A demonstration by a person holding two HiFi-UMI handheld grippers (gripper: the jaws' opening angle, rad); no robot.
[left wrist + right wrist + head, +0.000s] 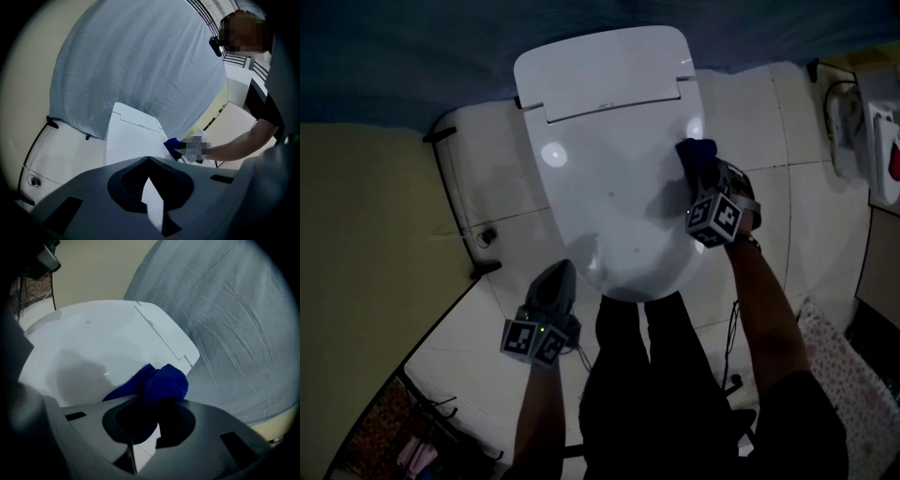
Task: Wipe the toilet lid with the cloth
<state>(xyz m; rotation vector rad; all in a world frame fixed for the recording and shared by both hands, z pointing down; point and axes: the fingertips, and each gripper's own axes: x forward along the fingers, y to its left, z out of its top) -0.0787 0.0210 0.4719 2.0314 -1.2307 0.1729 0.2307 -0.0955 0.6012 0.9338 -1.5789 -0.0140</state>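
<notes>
While the right gripper (701, 173) has its jaws clamped on the blue cloth (695, 150) at the toilet lid's (609, 159) centre-right edge, the left gripper (561, 274) hangs lower left, jaws closed and empty, so wiping looks under way with most of the lid left.

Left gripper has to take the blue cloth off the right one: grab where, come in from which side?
Probably the rounded bunch of the cloth bulging past the right gripper, near the hinge end of the toilet lid. Come from above, over the lid's bare middle: the bunch stands proud of the surface, while the thin tail lies flat on it.
</notes>
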